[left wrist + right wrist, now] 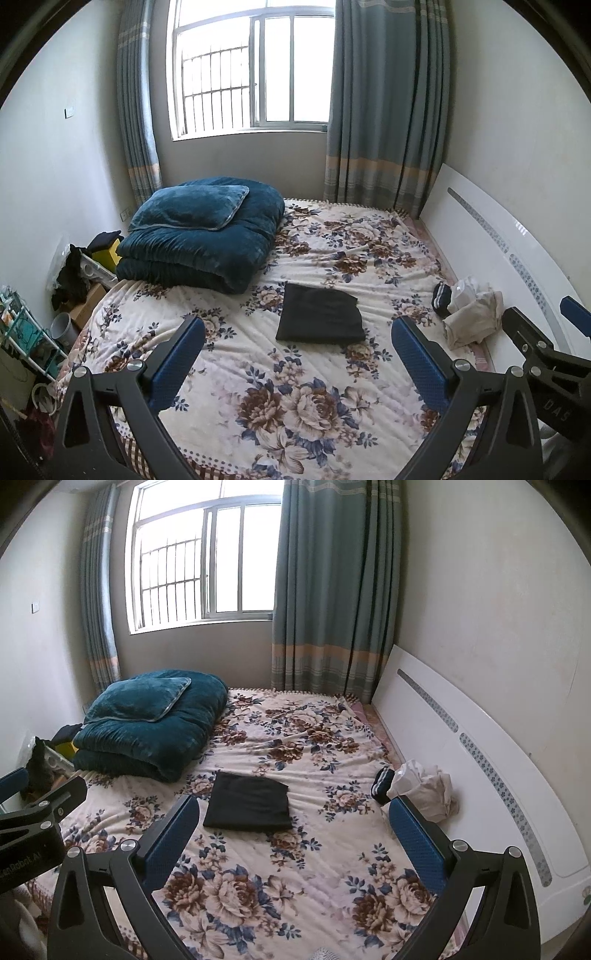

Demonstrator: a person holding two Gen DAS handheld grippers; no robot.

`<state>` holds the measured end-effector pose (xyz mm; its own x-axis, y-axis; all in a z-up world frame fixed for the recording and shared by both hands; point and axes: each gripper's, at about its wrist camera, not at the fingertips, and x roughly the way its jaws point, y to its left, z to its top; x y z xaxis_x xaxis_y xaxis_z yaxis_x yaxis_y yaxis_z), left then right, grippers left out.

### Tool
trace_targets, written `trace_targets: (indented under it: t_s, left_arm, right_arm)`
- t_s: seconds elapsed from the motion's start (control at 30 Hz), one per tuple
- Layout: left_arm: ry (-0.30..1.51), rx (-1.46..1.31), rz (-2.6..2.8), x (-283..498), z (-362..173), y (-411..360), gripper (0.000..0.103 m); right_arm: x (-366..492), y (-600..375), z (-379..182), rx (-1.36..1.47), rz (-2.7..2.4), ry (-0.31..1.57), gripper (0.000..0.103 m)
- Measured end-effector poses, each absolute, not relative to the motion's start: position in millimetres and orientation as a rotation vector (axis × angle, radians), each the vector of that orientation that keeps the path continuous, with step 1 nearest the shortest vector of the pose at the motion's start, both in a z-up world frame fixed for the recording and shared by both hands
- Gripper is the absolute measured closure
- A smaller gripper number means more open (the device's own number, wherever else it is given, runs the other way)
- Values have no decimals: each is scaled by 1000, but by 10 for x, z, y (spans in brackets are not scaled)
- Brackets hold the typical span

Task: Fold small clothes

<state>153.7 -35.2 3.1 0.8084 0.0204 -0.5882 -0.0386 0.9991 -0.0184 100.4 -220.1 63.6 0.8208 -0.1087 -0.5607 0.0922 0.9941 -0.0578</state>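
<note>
A black garment [320,314] lies folded flat in the middle of the floral bed [258,369]; it also shows in the right wrist view [249,801]. A crumpled cream garment [471,318] and a dark striped piece [441,298] lie by the headboard, also seen in the right wrist view as the cream garment [424,786] and the dark piece [382,784]. My left gripper [297,332] is open and empty, held above the bed short of the black garment. My right gripper [293,812] is open and empty, at about the same distance.
A folded teal quilt with a pillow [201,236] sits at the bed's far left. A white headboard [498,236] runs along the right. Clutter and a rack [26,332] stand on the floor at the left. Window and curtains are behind.
</note>
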Motion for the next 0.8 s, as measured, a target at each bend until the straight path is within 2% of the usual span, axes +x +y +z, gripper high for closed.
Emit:
trace_targets:
  t_s: [0.8]
  left_arm:
    - [626, -28, 38, 1513, 38, -340, 0]
  right_arm:
    - [1040, -2117, 662, -23, -99, 589, 0]
